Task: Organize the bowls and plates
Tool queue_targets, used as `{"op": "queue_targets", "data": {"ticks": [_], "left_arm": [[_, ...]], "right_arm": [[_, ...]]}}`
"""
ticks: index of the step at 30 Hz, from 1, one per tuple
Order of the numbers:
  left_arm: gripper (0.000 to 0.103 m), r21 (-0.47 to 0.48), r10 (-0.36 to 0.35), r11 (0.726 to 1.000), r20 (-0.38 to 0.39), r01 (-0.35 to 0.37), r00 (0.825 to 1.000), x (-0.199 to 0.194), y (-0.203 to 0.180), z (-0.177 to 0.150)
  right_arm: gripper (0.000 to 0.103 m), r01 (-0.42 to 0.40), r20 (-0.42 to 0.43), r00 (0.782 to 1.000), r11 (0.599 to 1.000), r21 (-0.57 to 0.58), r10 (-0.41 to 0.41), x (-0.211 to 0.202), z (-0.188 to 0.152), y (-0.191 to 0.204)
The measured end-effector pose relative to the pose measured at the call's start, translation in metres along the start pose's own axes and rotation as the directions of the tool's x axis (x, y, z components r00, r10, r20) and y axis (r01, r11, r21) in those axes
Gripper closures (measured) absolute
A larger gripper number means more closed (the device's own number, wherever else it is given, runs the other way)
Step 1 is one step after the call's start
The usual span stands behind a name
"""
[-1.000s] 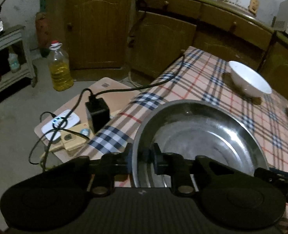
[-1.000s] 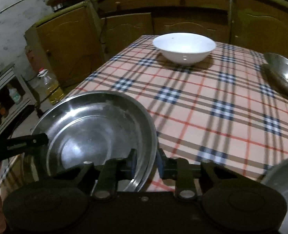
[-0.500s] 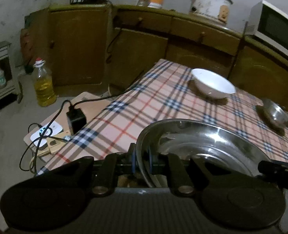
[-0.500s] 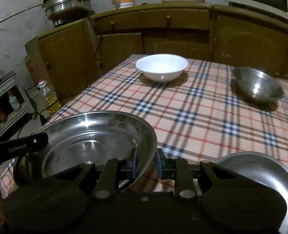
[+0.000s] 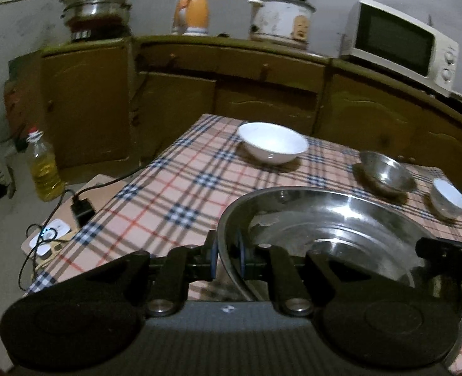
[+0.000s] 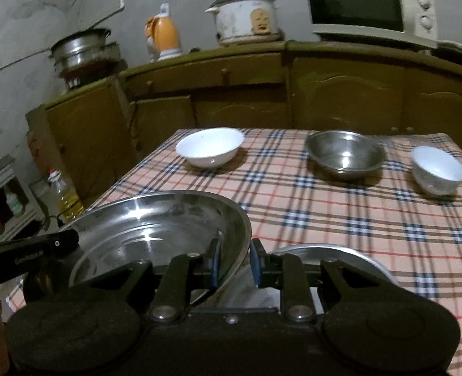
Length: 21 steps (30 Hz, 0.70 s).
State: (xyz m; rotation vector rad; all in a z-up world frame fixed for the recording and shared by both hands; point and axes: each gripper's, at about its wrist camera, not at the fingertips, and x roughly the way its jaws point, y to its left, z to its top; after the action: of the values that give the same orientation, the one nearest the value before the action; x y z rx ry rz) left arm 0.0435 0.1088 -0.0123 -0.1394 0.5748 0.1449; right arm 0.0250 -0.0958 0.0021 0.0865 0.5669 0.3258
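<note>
A wide steel plate [image 5: 331, 235] [image 6: 155, 228] hangs tilted above the checked tablecloth [image 6: 340, 216]. My left gripper [image 5: 227, 260] is shut on its left rim and my right gripper [image 6: 235, 260] is shut on its right rim. Each gripper shows in the other's view, the right gripper [image 5: 450, 258] and the left gripper [image 6: 27, 255]. A second steel plate [image 6: 346, 258] lies on the table just past my right fingers. Farther back stand a white bowl [image 5: 271, 145] [image 6: 210, 150], a steel bowl [image 5: 387, 172] [image 6: 345, 155] and a small white bowl [image 5: 448, 199] [image 6: 437, 169].
Brown cabinets [image 5: 262, 94] run behind the table, bearing a microwave [image 5: 400, 44], a rice cooker [image 5: 279, 20] and a steel pot [image 5: 97, 3]. On the floor at the left are an oil bottle [image 5: 44, 167] and a board with a power adapter [image 5: 82, 210] and cables.
Both grippers have risen and moved with the steel plate between them. The views tipped up, so the countertop appliances, the far bowls and the second steel plate came into sight.
</note>
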Motion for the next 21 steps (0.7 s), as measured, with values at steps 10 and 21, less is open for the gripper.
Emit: {"op": "queue_targets", "data": {"ticks": [10,21], "left_arm": [[0.088,0.090,-0.092,0.992,-0.007,0.092,0.996,-0.013,-0.064,-0.009],[0.088,0.201,-0.166,0.964,-0.054,0.173,0.985,-0.001,-0.120,-0.029]], "right_arm": [[0.076,0.079,0.062,0.994,0.993,0.086,-0.085,-0.053,-0.009,-0.060],[0.076,0.156,0.047,0.985,0.972,0.176,-0.166,-0.074,-0.039,-0.120]]}}
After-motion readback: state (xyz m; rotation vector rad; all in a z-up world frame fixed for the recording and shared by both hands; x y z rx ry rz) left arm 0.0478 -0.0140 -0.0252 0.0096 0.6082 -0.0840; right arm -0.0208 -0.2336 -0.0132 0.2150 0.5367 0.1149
